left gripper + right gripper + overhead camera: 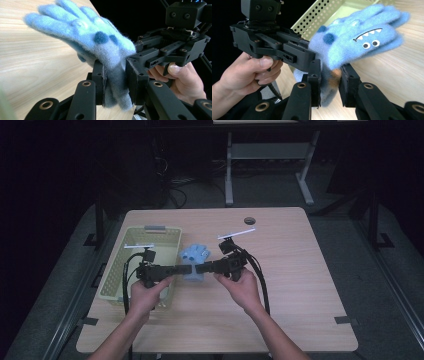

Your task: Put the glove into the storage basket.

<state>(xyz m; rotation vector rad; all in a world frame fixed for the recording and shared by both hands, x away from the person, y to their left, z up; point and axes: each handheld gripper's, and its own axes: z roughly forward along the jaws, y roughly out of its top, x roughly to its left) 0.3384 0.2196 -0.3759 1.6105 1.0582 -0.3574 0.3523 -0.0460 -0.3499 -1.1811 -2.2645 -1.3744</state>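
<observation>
Both hand-held grippers pinch the same fuzzy blue monster glove (195, 261) at its cuff, one from each side.

Left hand-held gripper (179, 269): pads clamp the cuff from the basket side; in the left gripper view the fabric (98, 40) is squeezed flat between the jaws.

Right hand-held gripper (201, 268): jaws pressed on the cuff from the opposite side. In the right gripper view the glove (359, 37) shows white googly eyes, a zigzag-tooth mouth and dark blue spots, with an orange patch down at the cuff.

Glove fingers point away from the person, fanned out. It sits over the wooden worktop (295, 270), just right of the pale green perforated basket (131, 265). Can't tell from the high view whether it touches the worktop surface.

Each gripper is held by one of the person's hands, cables trailing back.
</observation>
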